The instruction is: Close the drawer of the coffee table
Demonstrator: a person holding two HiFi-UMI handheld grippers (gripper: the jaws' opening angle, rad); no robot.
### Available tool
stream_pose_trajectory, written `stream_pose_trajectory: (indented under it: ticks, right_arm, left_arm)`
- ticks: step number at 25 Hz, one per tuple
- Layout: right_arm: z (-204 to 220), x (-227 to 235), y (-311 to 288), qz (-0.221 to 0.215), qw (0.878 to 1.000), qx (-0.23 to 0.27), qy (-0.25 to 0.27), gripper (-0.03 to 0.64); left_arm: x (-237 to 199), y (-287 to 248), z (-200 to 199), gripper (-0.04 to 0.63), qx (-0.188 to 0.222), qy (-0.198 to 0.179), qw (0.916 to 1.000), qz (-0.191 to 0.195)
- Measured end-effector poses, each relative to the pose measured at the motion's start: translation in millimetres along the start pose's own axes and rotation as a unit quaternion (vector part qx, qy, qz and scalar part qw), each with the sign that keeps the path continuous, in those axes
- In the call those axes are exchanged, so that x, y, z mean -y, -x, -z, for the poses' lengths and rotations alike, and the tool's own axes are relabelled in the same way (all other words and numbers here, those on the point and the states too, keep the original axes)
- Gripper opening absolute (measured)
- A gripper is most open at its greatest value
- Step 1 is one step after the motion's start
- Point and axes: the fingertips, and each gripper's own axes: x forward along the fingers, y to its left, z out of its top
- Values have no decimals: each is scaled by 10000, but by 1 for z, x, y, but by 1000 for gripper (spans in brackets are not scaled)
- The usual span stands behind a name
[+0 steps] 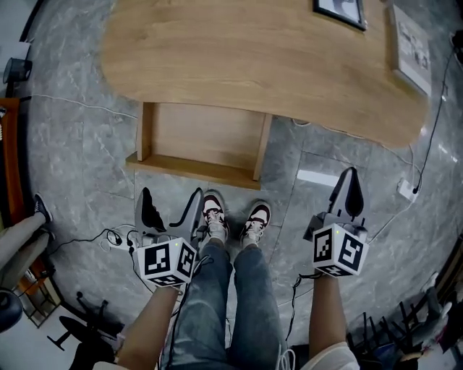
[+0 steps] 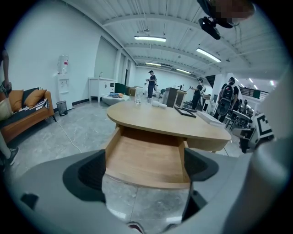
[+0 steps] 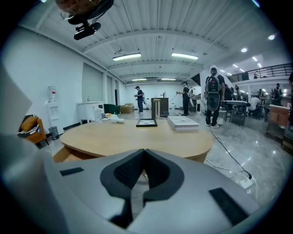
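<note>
The drawer [image 1: 201,141] stands pulled out from under the near edge of the coffee table [image 1: 260,58], its front over the grey floor [image 1: 79,159]. Short of the table, facing the drawer's left half, the left gripper [image 1: 172,194] hangs with its jaws spread wide and nothing between them. The person's shoes [image 1: 235,220] stand just before the drawer's front. Further right, also short of the table, the right gripper [image 1: 352,173] has its jaws pressed together on nothing. A black framed picture [image 1: 340,11] lies on the table's surface, far right.
</note>
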Motion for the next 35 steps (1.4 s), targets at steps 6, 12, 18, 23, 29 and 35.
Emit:
stream_pose_trajectory:
  ticks: [6, 12, 18, 23, 29, 35]
  right_arm:
    - [-8, -33, 38, -205, 9991, -373, 85, 0]
    - [-25, -76, 54, -674, 9963, -479, 211, 0]
    - [-34, -119, 40, -1306, 9871, -502, 777, 0]
    - [-37, -147, 31, -1656, 9793, -518, 1044, 0]
    - [-13, -174, 34, -1889, 9709, -699, 1297, 0]
    - [10, -181, 19, -1907, 9655, -854, 1553, 0]
  left_arm:
    - [-11, 14, -2, 534, 181, 159, 9996, -154]
    - [-16, 25, -1, 534, 522, -1, 9986, 15]
    - [-18, 23, 12, 532, 827, -371, 9957, 176]
    - [-30, 12, 37, 532, 909, -363, 9951, 136]
    - [-34, -15, 84, 528, 827, -594, 9940, 398]
    - [-35, -51, 116, 522, 797, -626, 9934, 536]
